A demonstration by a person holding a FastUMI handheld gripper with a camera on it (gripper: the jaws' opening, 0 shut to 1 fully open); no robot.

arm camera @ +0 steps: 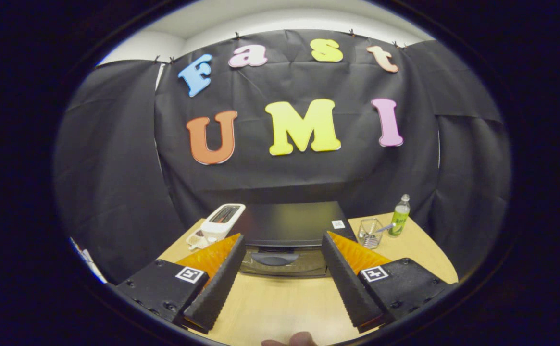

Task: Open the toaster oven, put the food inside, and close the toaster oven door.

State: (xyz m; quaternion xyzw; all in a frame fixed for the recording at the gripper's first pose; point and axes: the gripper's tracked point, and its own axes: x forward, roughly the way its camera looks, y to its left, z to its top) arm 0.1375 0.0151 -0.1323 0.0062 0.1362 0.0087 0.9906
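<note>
Hovering above the wooden table point(280, 307), the gripper point(280, 269) holds its fingers spread wide and empty; the toaster oven point(287, 235) sits straight ahead, its door handle point(275, 259) lying crosswise between the fingertips.

Black toaster oven point(287, 226), white toaster point(222, 221), green bottle point(399, 218)

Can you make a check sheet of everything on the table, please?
Surface: wooden table, bare near the tool.
Job's things: black toaster oven, door shut, handle facing the tool; food not made out.
Clutter: white toaster left of the oven; clear cup and green bottle to its right.
Grippers: tool open, fingers apart, short of the oven, holding nothing.
Cables: nothing seen.
Surroundings: black cloth wall behind; fingertip below the tool.
</note>
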